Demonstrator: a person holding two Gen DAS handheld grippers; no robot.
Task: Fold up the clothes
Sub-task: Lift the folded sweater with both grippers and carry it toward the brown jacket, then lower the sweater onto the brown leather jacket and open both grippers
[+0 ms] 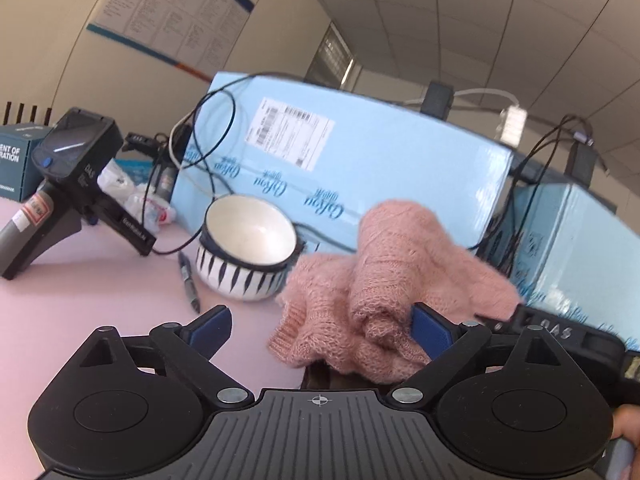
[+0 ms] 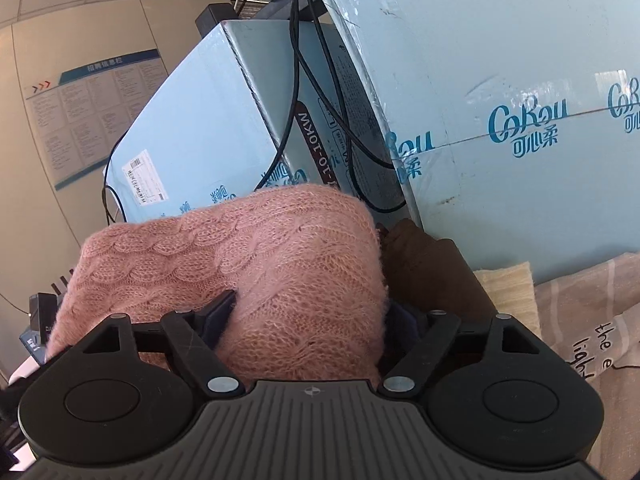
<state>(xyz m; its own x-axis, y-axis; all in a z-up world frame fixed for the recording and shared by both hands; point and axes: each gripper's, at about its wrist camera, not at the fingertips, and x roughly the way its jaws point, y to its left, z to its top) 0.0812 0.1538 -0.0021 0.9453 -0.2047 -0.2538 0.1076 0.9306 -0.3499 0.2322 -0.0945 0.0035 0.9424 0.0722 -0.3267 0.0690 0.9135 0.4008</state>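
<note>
Nearest the left camera, the left tongs (image 1: 322, 330) are standing wide open with nothing between them; their right blue pad is touching the one pink sweater (image 1: 384, 288), which is lying bunched on the pink desk (image 1: 100, 300). In the right view, the right tongs (image 2: 316, 312) are closing around a thick fold of that sweater (image 2: 256, 264), the knit filling the gap between the fingers. One brown cloth (image 2: 432, 276) is lying just beside it, and one striped cloth (image 2: 588, 320) printed "the" is resting to the right. Farther out, one pen (image 1: 189, 282) is lying beside one black-and-white bowl (image 1: 248, 248). One spare gripper (image 1: 72, 184) marked "DAS" is sitting at the left. Behind, two blue boxes (image 1: 360, 168) are reading "CoRou".
</note>
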